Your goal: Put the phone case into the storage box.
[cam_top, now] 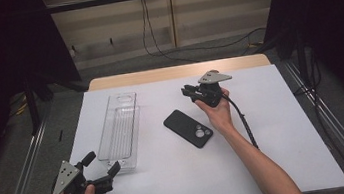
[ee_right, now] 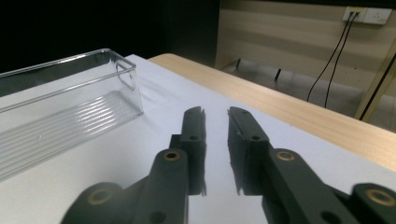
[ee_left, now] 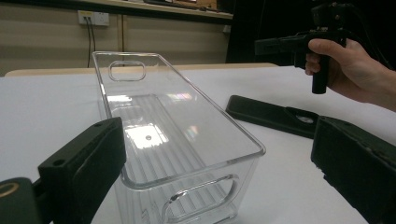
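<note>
A clear plastic box (cam_top: 119, 129) lies lengthwise on the left half of the white sheet, and it holds nothing. A black phone (cam_top: 188, 128) lies camera side up near the middle. At the front left corner my left gripper (cam_top: 102, 164) is open wide, with its jaws just short of the box's near end. In the left gripper view the box (ee_left: 224, 116) stands between those jaws (ee_left: 217, 128), untouched, with the phone (ee_left: 268, 114) to its right. My right gripper (cam_top: 185, 91) hovers beyond the phone, pointing left. Its jaws (ee_right: 215, 112) are almost together with nothing between them, aimed past the box's far end (ee_right: 70, 93).
The white sheet (cam_top: 170, 178) covers a wooden table whose far edge (cam_top: 177, 72) shows bare. Metal rails (cam_top: 18, 172) run along both sides. Cables trail on the floor behind. The right gripper's cable (cam_top: 244, 123) lies along the forearm.
</note>
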Motion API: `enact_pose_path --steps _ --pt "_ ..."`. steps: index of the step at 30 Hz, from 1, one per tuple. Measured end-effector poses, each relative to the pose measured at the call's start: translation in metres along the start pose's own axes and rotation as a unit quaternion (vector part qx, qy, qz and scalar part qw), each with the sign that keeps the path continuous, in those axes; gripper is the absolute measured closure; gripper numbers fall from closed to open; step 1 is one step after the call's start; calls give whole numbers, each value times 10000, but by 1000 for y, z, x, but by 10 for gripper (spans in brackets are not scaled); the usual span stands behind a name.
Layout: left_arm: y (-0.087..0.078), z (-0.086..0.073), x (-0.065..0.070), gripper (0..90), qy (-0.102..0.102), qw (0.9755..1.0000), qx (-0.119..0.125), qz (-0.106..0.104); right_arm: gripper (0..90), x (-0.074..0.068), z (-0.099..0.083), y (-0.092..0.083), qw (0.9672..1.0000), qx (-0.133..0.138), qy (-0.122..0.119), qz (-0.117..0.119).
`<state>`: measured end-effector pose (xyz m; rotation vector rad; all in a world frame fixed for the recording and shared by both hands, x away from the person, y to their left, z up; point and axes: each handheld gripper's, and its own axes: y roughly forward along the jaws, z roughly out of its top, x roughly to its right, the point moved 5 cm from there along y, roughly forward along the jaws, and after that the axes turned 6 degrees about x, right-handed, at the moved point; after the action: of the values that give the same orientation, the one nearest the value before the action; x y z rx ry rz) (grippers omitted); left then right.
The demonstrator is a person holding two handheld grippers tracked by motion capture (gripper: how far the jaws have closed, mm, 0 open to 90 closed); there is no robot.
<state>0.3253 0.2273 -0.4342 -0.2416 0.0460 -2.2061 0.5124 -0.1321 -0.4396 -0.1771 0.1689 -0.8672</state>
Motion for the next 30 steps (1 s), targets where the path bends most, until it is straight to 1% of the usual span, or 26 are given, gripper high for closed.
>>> enact_pose_path --steps 1,3,4,8,11,14,15,16,17,18,19,20,21,22,24,26,27,28,29,30 --pt "0 0 0 33 0 10000 0 0 837 0 -1 0 10000 -68 15 34" --pt "0 0 0 33 -3 10000 -4 -4 848 1 -2 0 9999 -104 16 38" --pt "0 0 0 34 4 10000 -4 -7 872 2 -3 0 9997 -164 146 50" --pt "0 0 0 33 18 10000 2 3 900 3 -4 1 9988 -347 297 184" --pt "0 0 0 33 3 10000 16 4 900 2 -3 3 9976 -571 306 226" --pt "0 1 0 34 10 10000 24 3 900 0 -1 6 9957 -846 306 198" --pt "0 1 0 33 10 10000 24 3 900 0 -1 6 9957 -846 306 198" --pt "0 0 0 34 -10 10000 23 -5 900 -1 0 7 9935 -1041 360 296" --pt "0 0 0 33 -10 10000 23 -5 900 -1 0 7 9935 -1041 360 296" --pt "0 0 0 33 -8 10000 26 -5 900 -2 0 9 9914 -1220 378 291" --pt "0 0 0 34 -8 10000 26 -5 900 -2 0 9 9914 -1220 378 291" --pt "0 0 0 33 -6 10000 20 -10 900 -1 1 11 9900 -1327 359 306" --pt "0 1 0 33 -7 10000 21 -2 900 -1 0 12 9889 -1404 392 301" --pt "0 0 -1 34 3 10000 12 14 900 -1 0 13 9872 -1501 426 344" --pt "0 0 -1 38 -3 10000 9 14 900 0 -1 16 9832 -1738 425 349" --pt "0 0 -1 37 14 10000 -9 12 900 1 0 18 9803 -1887 457 354" --pt "0 0 -1 37 14 10000 -9 12 900 1 1 19 9794 -1939 448 332" --pt "0 0 -1 38 11 10000 -4 13 900 1 2 20 9777 -2012 451 402" --pt "0 0 -1 37 11 10000 -4 13 900 1 2 20 9777 -2012 451 402" --pt "0 0 -1 37 4 10000 -9 4 900 1 3 22 9743 -2180 377 413"
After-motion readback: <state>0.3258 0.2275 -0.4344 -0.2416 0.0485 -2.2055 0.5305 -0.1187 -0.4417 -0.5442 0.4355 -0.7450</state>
